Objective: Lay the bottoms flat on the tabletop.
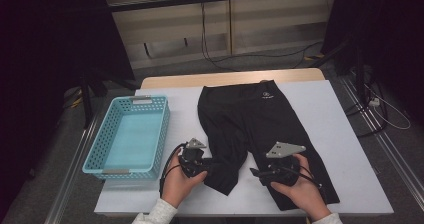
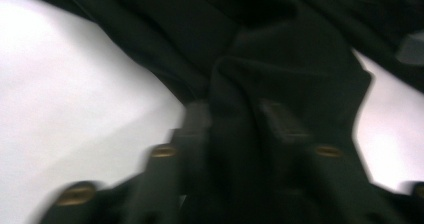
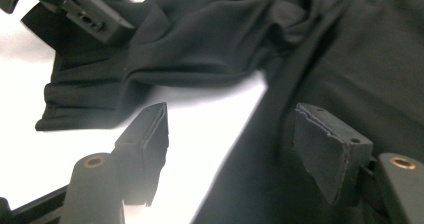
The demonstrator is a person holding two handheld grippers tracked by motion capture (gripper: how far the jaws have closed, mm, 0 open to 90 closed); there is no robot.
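Observation:
A pair of black shorts (image 1: 255,114) lies flat on the white table (image 1: 325,109), waistband away from me, legs toward me. In the high view my left gripper (image 1: 204,170) is at the outer side of the left leg near its hem. In the left gripper view that gripper (image 2: 235,115) is shut on a bunched fold of the leg (image 2: 280,64), which is drawn into creases. My right gripper (image 1: 257,174) hovers at the inner edge of the right leg. In its own view the right gripper (image 3: 230,126) stands open, one jaw over bare table and one over the black cloth (image 3: 360,69).
A light blue plastic basket (image 1: 107,151) with nothing in it stands at the left of the table, close beside my left hand. Bare white tabletop lies right of the shorts. Cables run over the floor behind the table, and dark stands flank it.

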